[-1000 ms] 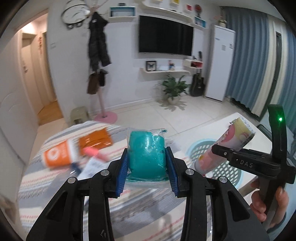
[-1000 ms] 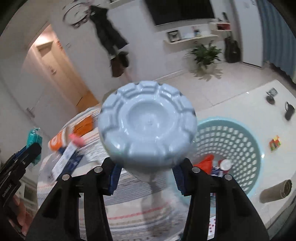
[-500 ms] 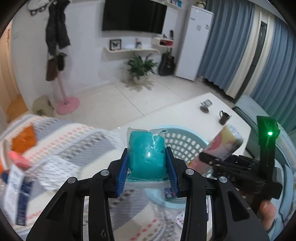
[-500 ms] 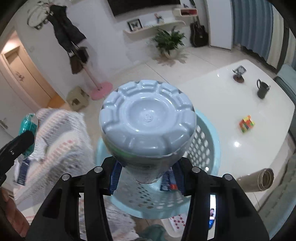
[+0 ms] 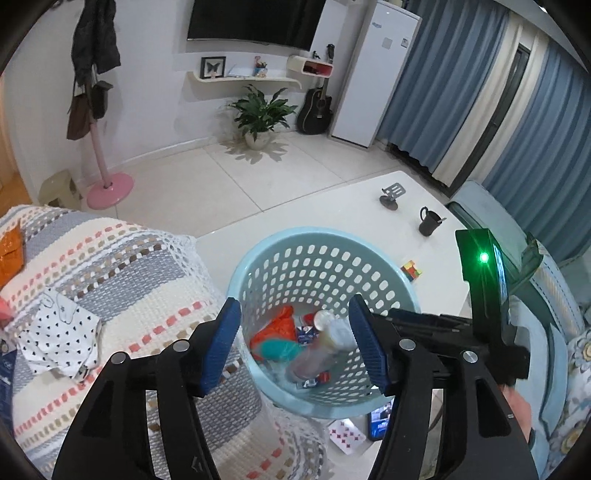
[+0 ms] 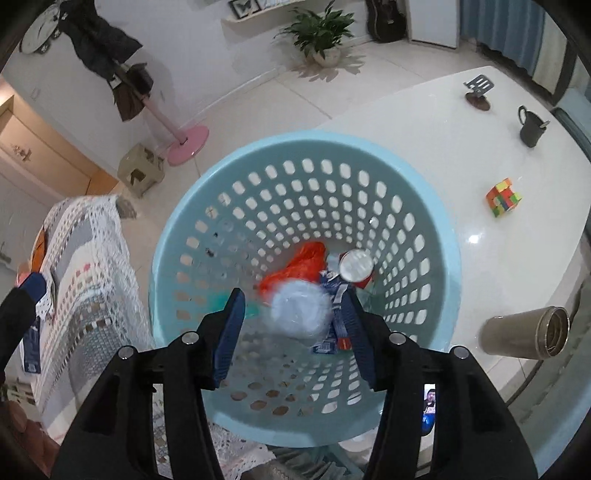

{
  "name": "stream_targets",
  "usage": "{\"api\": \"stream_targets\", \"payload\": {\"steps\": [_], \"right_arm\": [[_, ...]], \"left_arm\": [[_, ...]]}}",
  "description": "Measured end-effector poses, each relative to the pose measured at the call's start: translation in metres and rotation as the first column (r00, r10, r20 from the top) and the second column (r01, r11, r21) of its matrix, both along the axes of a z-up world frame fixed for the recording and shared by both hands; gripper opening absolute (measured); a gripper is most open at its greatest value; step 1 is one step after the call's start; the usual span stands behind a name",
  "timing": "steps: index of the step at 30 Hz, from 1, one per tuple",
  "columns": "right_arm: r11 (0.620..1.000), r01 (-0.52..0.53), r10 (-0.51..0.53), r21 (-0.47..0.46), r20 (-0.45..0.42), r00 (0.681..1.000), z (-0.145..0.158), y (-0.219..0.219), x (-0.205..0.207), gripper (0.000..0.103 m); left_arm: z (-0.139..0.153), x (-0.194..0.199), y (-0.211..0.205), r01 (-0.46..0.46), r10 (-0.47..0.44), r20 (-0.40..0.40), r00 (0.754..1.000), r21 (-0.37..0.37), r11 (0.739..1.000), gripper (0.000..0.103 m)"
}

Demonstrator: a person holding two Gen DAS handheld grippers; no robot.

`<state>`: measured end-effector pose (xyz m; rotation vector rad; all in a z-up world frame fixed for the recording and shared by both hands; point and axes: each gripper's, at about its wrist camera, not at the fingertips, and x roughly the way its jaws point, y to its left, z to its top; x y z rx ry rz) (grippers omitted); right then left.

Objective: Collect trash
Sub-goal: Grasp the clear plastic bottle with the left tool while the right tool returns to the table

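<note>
1. Both claws hang over the blue basket (image 6: 436, 236) with jaws just parted: the left gripper (image 5: 295, 343) and right gripper (image 6: 295, 332) hold nothing.
2. The teal packet (image 5: 277, 349) and plastic bottle (image 6: 299, 314) are inside the basket, blurred, among other trash.
3. An orange wrapper (image 5: 11, 251) remains on the blanket (image 5: 122, 258).
4. The basket's rim is wide; the table (image 6: 461, 155) beside it leaves room.

White walls carry a black flat television (image 5: 255, 20) above a curved cream shelf (image 5: 243, 78), while a leafy potted plant (image 5: 260, 116), dark acoustic guitar (image 5: 315, 110) and white fridge (image 5: 373, 74) stand on pale floor tiles (image 5: 207, 177) beside blue-grey curtains (image 5: 454, 92).
</note>
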<state>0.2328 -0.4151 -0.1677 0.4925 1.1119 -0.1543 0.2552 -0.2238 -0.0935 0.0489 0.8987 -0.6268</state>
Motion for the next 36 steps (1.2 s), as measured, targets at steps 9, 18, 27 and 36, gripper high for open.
{"api": "stream_targets", "payload": {"steps": [9,18,27,36], "right_arm": [[0.999,-0.002,0.004,-0.041,0.047,0.999,0.017,0.013,-0.01,0.051],[0.985,-0.079,0.105,-0.155,0.162,0.981,0.061,0.066,-0.015,0.051],[0.96,-0.203,0.251,-0.195,0.266,0.931,0.101,0.136,-0.017,0.051],[0.924,-0.322,0.371,-0.207,0.28,0.885,0.109,0.207,-0.007,0.051]], "left_arm": [[0.008,-0.011,0.026,-0.017,0.017,0.019,1.0,-0.015,1.0,0.059],[0.035,-0.027,0.072,-0.067,0.073,0.089,0.993,-0.069,0.995,0.059],[0.065,-0.05,0.137,-0.158,0.173,0.181,0.968,-0.096,0.983,0.059],[0.068,-0.06,0.243,-0.356,0.358,0.22,0.907,-0.049,0.933,0.062]]}}
